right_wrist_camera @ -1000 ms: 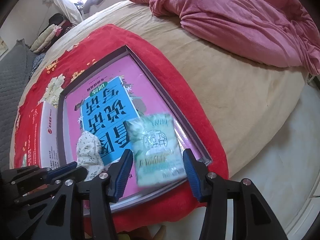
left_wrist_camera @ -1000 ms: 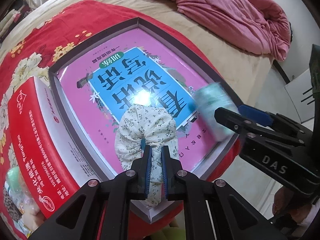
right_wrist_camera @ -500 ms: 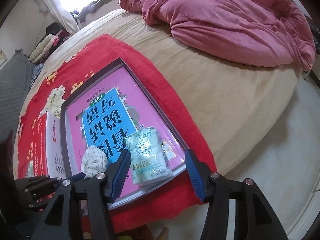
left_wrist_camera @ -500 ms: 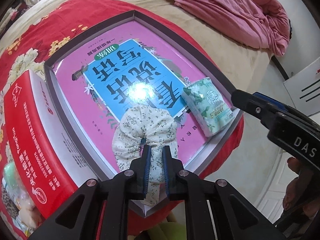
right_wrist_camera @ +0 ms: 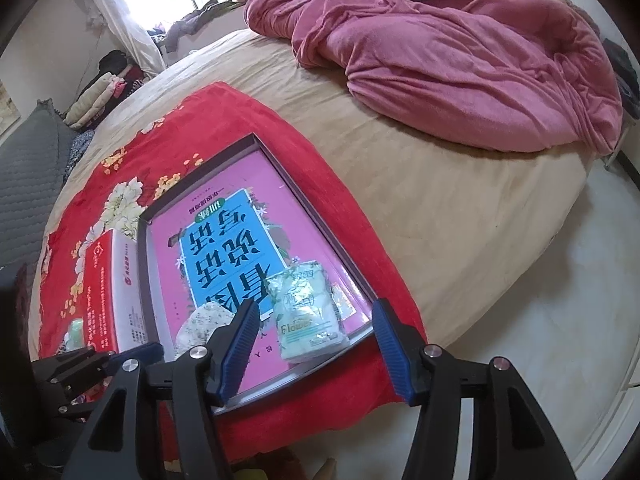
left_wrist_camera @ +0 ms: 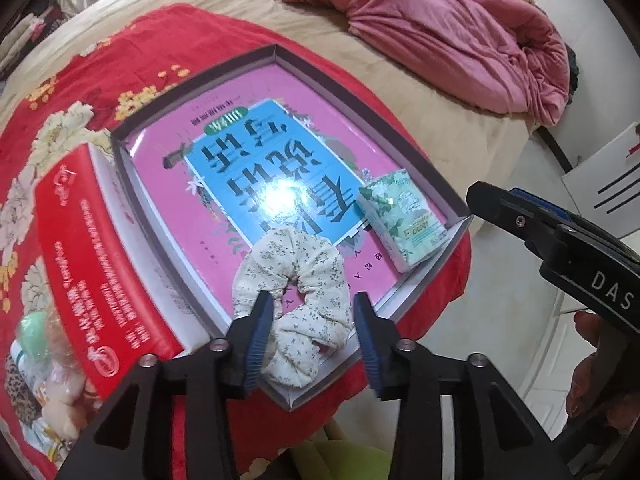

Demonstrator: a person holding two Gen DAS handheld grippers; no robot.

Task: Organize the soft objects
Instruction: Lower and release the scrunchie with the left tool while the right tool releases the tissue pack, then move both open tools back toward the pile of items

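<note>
Now both soft items lie in tray (left_wrist_camera: 132, 184), on pink book cover. Scrunchie (left_wrist_camera: 294, 300) at tray's near corner, directly below left claw (left_wrist_camera: 314, 338); jaws just been opening, apart, straddling scrunchie, pads not pressing. Tissue pack (right_wrist_camera: 306, 316) at tray's right near edge, long axis running away from tray's near rim, between jaws of right claw (right_wrist_camera: 316, 350); jaws also just been opening, wide apart, clear of pack. Red box (left_wrist_camera: 92, 280) flanks tray's left side.
</note>
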